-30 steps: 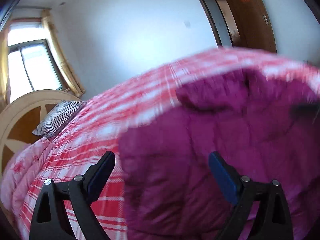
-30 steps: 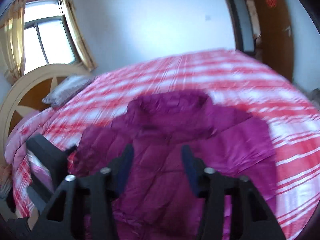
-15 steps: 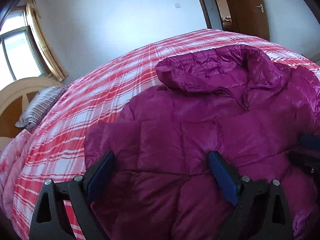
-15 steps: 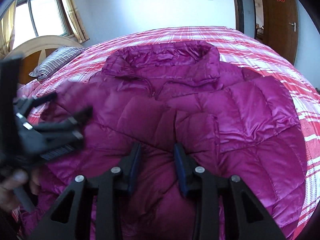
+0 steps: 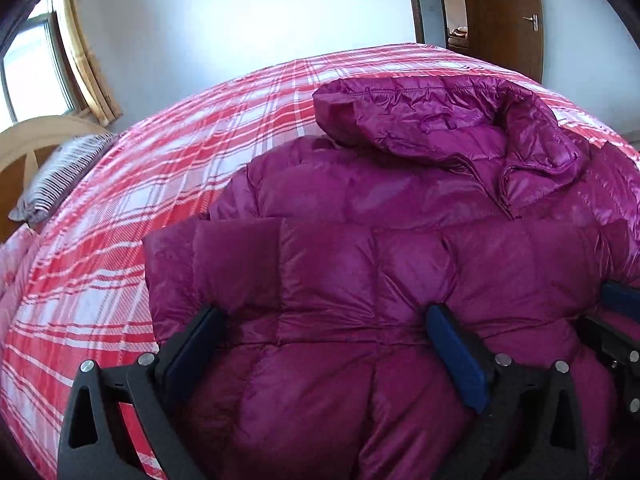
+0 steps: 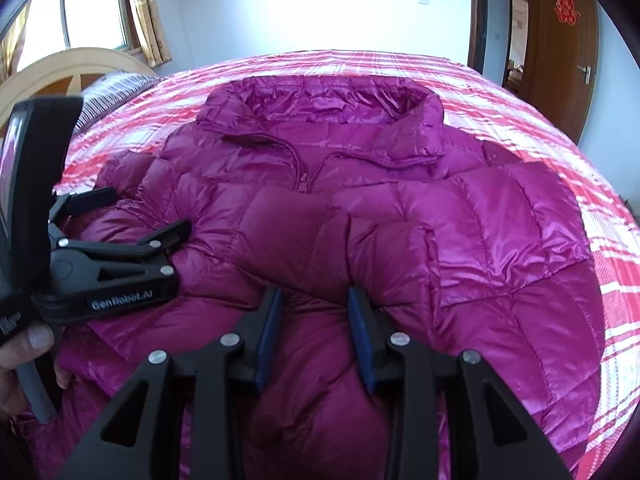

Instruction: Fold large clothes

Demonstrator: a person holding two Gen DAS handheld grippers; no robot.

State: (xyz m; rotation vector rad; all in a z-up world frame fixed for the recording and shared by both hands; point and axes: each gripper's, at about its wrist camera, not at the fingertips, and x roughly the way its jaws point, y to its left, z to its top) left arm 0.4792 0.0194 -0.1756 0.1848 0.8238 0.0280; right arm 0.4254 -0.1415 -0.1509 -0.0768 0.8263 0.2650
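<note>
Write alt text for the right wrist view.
A purple puffer jacket lies face up on a red plaid bed, sleeves folded across its front. The right claw hangs low over the sleeves, partly open; the left claw opens beside it at the left.

The jacket [image 6: 360,208] lies on the bed [image 6: 540,120], pillow [image 5: 60,176] far left.

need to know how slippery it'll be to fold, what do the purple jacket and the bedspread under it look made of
The purple jacket: probably thin nylon or polyester shell over puffy fill, judging by the glossy sheen and quilted, stitched panels. The bedspread: looks like matte woven cotton or a blend, with a red and white plaid and no shine.
</note>
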